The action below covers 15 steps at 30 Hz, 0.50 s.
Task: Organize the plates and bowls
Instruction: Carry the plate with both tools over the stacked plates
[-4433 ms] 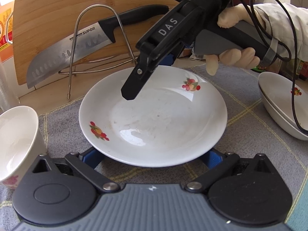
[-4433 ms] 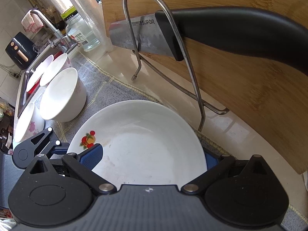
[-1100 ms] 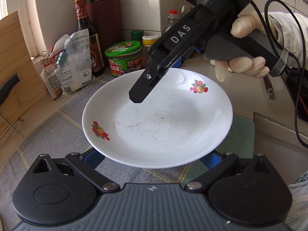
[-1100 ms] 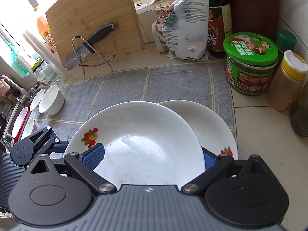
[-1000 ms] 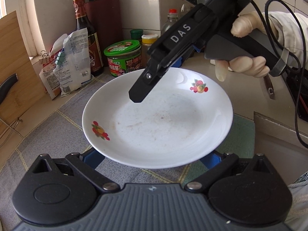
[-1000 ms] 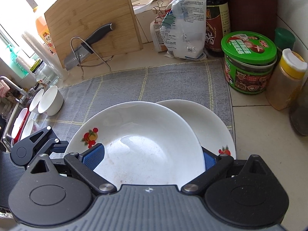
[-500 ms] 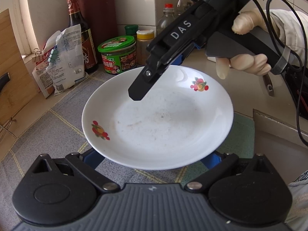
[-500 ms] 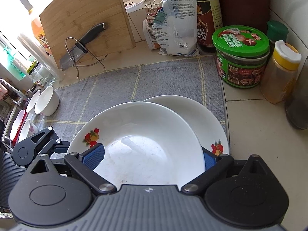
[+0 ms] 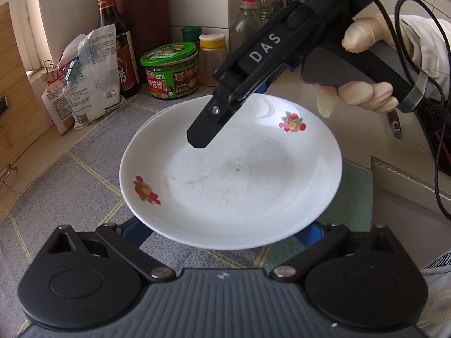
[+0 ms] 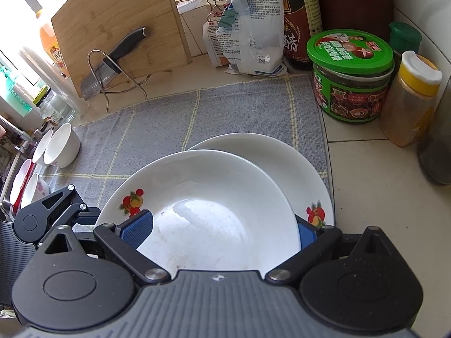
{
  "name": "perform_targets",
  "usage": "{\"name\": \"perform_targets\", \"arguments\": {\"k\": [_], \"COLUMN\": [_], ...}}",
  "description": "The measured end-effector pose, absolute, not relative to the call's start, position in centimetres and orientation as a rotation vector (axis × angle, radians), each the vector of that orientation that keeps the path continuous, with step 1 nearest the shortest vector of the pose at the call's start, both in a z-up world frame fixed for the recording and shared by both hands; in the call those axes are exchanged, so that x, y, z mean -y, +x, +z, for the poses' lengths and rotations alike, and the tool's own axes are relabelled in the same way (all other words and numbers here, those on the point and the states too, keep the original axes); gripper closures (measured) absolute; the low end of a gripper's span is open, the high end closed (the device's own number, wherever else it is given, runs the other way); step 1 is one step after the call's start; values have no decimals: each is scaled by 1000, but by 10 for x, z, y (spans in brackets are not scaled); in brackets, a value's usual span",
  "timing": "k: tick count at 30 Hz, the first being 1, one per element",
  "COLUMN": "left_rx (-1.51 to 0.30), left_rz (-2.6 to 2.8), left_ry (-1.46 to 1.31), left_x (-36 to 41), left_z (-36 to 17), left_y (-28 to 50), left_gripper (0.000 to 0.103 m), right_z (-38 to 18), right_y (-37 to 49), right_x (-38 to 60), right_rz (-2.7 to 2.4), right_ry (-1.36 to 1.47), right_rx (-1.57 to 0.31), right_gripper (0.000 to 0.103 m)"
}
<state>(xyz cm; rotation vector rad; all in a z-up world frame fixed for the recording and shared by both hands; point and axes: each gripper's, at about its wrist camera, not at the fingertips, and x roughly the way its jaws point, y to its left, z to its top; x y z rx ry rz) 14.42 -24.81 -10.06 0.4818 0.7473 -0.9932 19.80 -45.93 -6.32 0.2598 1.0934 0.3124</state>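
The white plate fills the centre of the left wrist view and hides most of the left gripper; only two blue pads peek from under its near rim, spread wide, and whether they press on it cannot be told. In the right wrist view the same plate sits between the right gripper's blue pads, one at each side of the rim, so it looks grasped there, though the near edge is cut off by the gripper body. A second plate lies beneath and beyond it on the grey mat, mostly covered. At the left edge, small white bowls appear empty; those farther left are cropped. At upper right stands a green-lidded jar, its contents hidden by the label.
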Motion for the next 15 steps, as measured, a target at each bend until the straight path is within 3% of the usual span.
{"name": "perform_targets", "arguments": {"k": [15], "left_rx": [-784], "left_rz": [-998], "left_ry": [483], "left_x": [252], "left_z": [-101], "left_y": [149], "left_gripper": [2], "right_z": [-68], "right_y": [201], "right_x": [458], "right_rz": [289], "right_ry": [247], "right_rx": [-1108], "right_gripper": [1]}}
